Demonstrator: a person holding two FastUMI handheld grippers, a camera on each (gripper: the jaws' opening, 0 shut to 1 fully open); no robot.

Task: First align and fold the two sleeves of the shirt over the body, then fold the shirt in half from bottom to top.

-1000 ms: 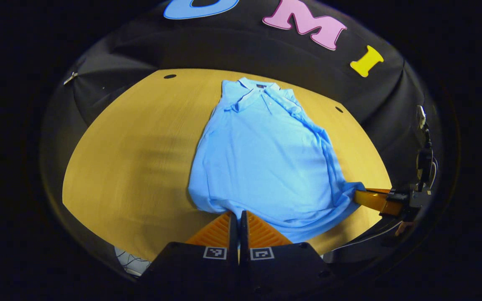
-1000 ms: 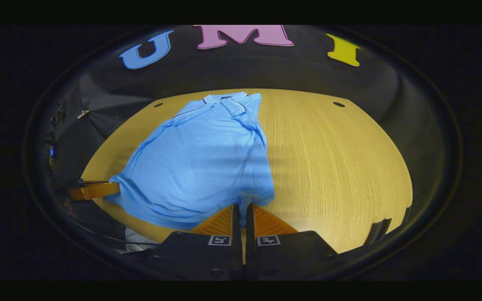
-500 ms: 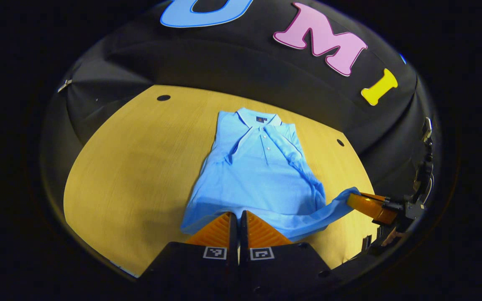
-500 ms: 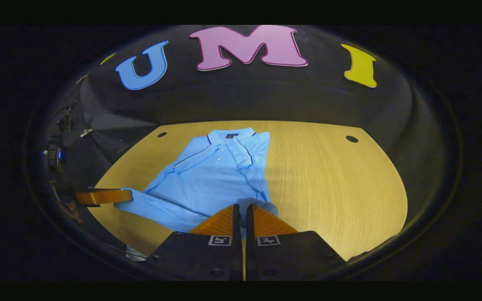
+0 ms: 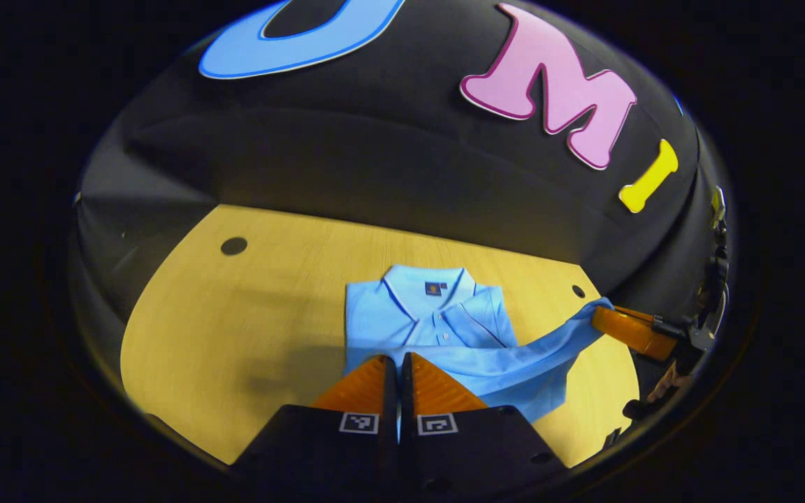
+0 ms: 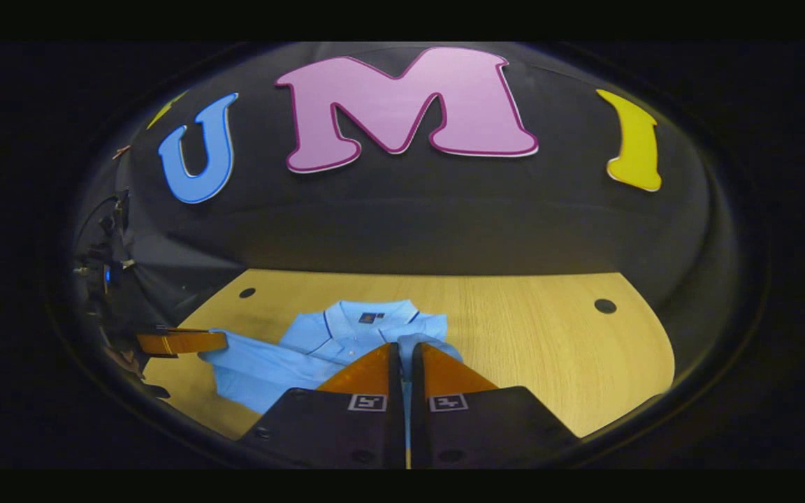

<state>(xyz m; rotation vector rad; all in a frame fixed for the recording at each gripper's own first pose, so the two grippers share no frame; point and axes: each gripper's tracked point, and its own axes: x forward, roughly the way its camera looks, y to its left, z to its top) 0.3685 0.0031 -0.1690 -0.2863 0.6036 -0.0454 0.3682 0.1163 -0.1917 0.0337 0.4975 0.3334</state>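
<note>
A light blue polo shirt (image 5: 430, 318) lies on the wooden table (image 5: 249, 328), collar toward the far wall, sleeves folded over the body. Its bottom hem (image 5: 507, 360) is lifted and stretched between both grippers over the chest. My left gripper (image 5: 399, 362) is shut on the hem's left corner. The right gripper (image 5: 602, 318) shows at the right of the left gripper view, holding the other corner. In the right gripper view my right gripper (image 6: 404, 349) is shut on the hem over the shirt (image 6: 346, 332), and the left gripper (image 6: 217, 341) holds its far end.
The table (image 6: 549, 349) has small dark holes (image 5: 233, 245) (image 6: 604, 305) near its far corners. The black booth wall (image 5: 374, 161) stands right behind the table's far edge. Bare wood stretches left of the shirt in the left gripper view and right of it in the right gripper view.
Both grippers have carried the bottom hem up and forward toward the collar, so the lower half now covers most of the body. The far wall looms closer.
</note>
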